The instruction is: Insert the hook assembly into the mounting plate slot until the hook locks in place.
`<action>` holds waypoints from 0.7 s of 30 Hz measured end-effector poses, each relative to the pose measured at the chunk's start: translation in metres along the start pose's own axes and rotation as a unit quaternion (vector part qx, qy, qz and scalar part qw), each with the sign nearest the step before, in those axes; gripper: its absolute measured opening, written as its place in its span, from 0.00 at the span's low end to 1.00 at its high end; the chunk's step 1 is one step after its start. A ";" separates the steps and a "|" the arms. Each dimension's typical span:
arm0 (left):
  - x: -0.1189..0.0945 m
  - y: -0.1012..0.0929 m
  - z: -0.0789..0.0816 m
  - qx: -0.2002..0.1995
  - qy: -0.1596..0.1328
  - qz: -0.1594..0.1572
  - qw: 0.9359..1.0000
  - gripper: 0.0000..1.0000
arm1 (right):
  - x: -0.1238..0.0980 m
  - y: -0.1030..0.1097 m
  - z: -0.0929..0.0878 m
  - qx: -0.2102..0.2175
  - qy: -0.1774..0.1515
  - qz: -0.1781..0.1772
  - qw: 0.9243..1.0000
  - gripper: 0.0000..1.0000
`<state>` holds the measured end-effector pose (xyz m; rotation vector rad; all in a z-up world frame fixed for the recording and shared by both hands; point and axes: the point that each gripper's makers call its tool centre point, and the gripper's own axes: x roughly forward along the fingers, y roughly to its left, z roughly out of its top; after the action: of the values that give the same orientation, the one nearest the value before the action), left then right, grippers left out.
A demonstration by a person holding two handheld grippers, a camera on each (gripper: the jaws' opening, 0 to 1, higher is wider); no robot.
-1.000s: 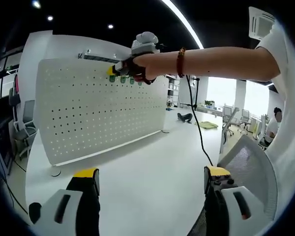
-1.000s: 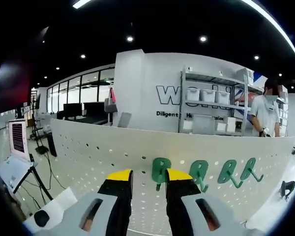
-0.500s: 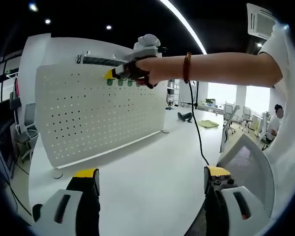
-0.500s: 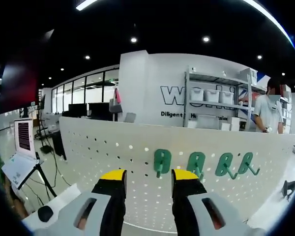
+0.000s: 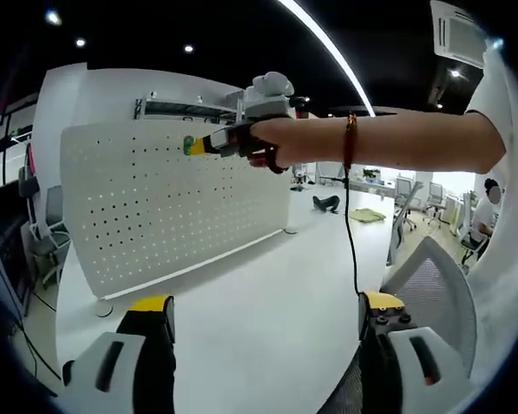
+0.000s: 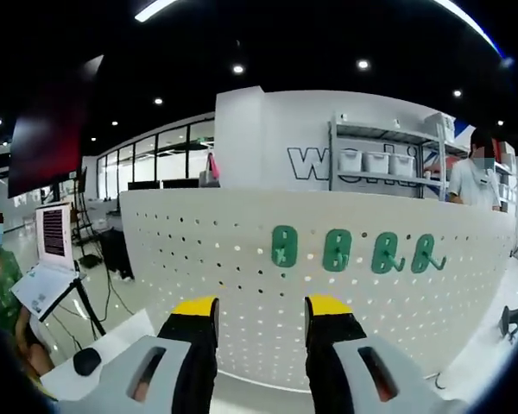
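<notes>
The white perforated mounting plate [image 6: 242, 285] stands upright on the table, also seen as the plate [image 5: 155, 207] in the left gripper view. Several green hooks sit in a row in its upper holes; the leftmost hook [image 6: 284, 246] hangs free of my jaws. My right gripper [image 6: 261, 307] is open with nothing between its yellow tips, a short way back from the plate and below the hooks. In the left gripper view a hand holds that right gripper [image 5: 209, 145] near the plate's top, next to a green hook [image 5: 188, 143]. My left gripper [image 5: 268, 309] hangs wide open over the table.
The white table [image 5: 268, 285] runs in front of the plate. A mesh chair back [image 5: 432, 276] is at the lower right. A laptop on a stand [image 6: 50, 259] and a person stand to the left; another person [image 6: 470, 181] stands by shelves behind the plate.
The right gripper's jaws spread apart, let go of the leftmost green hook and drew back from the plate; the hook stays on the plate. The left gripper barely moved.
</notes>
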<state>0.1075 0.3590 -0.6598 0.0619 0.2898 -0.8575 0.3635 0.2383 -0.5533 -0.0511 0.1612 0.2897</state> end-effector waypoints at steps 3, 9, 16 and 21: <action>-0.002 -0.003 -0.001 0.008 0.011 0.008 1.000 0.90 | -0.009 0.000 -0.004 0.005 -0.004 0.009 1.000 0.41; -0.005 -0.012 0.010 0.000 -0.003 0.018 1.000 0.90 | -0.030 0.006 -0.020 0.002 0.001 0.031 1.000 0.43; -0.011 -0.023 0.015 0.000 -0.008 0.029 1.000 0.89 | -0.060 0.019 -0.045 -0.008 0.008 0.069 0.998 0.46; -0.015 -0.029 0.009 -0.005 -0.004 0.033 0.999 0.90 | -0.088 0.024 -0.059 -0.009 0.007 0.086 0.996 0.48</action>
<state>0.0785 0.3491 -0.6449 0.0595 0.2831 -0.7904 0.2644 0.2324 -0.5979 -0.0565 0.1774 0.4631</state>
